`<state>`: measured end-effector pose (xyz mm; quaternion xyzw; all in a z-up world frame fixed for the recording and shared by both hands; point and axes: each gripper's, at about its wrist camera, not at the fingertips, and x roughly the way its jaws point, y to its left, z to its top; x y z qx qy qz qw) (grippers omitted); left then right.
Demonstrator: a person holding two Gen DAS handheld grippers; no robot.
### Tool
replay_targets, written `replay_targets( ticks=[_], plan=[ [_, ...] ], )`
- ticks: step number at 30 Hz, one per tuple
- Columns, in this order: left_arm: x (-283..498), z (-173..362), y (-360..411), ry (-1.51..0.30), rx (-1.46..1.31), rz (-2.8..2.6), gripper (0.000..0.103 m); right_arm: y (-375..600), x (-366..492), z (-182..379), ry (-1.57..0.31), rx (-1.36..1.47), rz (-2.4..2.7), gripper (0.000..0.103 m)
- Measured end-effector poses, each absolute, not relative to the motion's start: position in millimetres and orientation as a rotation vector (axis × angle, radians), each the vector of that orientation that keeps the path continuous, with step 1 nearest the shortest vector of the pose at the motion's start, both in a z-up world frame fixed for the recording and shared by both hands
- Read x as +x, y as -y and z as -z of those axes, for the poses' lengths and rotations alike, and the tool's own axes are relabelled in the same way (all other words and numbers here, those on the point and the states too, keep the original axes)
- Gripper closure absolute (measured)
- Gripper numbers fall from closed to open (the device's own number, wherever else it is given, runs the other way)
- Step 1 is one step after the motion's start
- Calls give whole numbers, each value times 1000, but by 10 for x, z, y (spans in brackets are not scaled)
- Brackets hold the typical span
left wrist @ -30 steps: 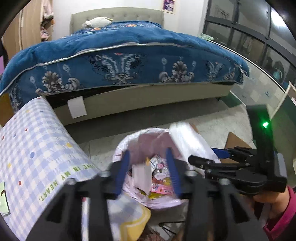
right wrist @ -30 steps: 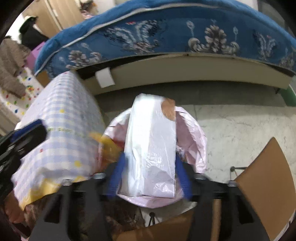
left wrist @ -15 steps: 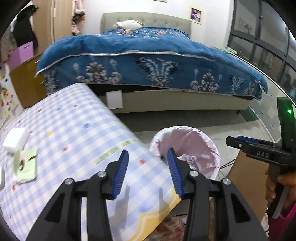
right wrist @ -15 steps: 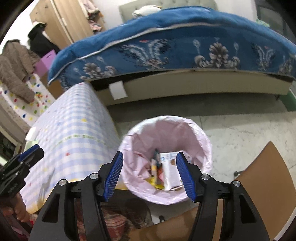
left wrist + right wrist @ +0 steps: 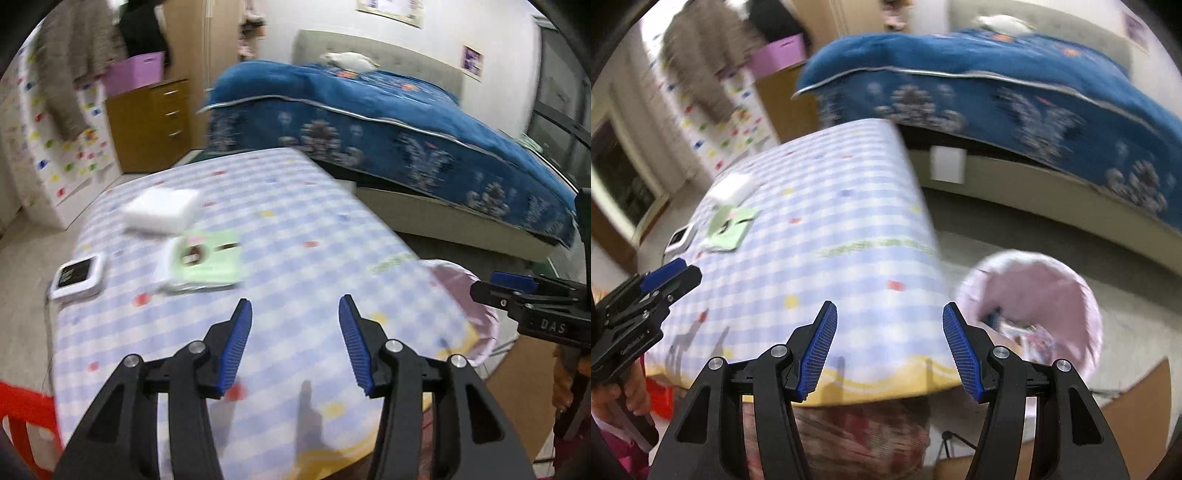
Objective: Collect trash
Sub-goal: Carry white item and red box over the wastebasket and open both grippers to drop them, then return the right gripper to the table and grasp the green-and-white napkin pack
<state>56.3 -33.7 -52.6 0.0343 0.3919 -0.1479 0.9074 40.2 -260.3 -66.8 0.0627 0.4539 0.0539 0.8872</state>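
The left tool [image 5: 295, 314] hangs over the checked desk [image 5: 295, 229], its jaws opening with nothing between them. The right tool [image 5: 888, 325] stands spread and empty above the desk's near edge. Toward the desk's far left corner lie a white block [image 5: 160, 210], a green packet [image 5: 205, 262] just in front of it, and a small white-framed device [image 5: 77, 278] at the left edge. The pink-lined trash bin [image 5: 1034, 295] stands on the floor beside the desk's right edge, wrappers inside.

Bin [image 5: 1052, 280] contents smeared, unreadable; table [image 5: 295, 229] near edge hidden behind tongs; bed [image 5: 406, 122] blurred.
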Motion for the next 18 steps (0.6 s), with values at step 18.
replay_targets(
  ticks=[18],
  plan=[
    [742, 526, -1307, -773, -49, -69, 20, 559, 1276, 885, -977, -236, -414, 27]
  ],
)
